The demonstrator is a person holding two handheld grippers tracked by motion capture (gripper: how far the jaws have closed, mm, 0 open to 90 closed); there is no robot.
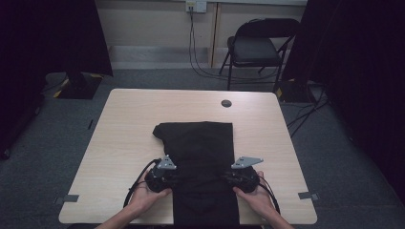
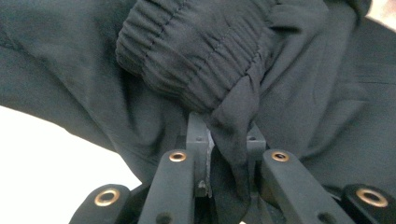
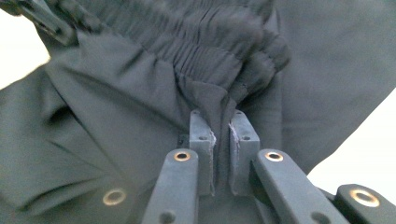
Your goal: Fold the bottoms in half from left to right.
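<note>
The black trousers [image 1: 198, 157] lie flat in the middle of the table [image 1: 124, 124], their long axis running from twelve o'clock to six o'clock in the high view, with the near end hanging over the table edge at six and a small flap sticking out at about ten o'clock on the far end. The gathered elastic waistband [image 2: 196, 51] is the part in hand: in the left gripper view it bunches just past the jaws, and in the right gripper view the same ribbed band [image 3: 224, 42] rises above them. The left gripper [image 1: 161, 177] sits at the nine o'clock edge of the cloth and the right gripper [image 1: 242, 177] at the three o'clock edge, level with each other and equally near, each clamped narrow on a pinch of waistband fabric. Both hands cup the grippers from six o'clock. Since the cloth stretches away toward twelve from both grips, the coming move looks like a fold along that long axis, carried evenly so the band stays square
</note>
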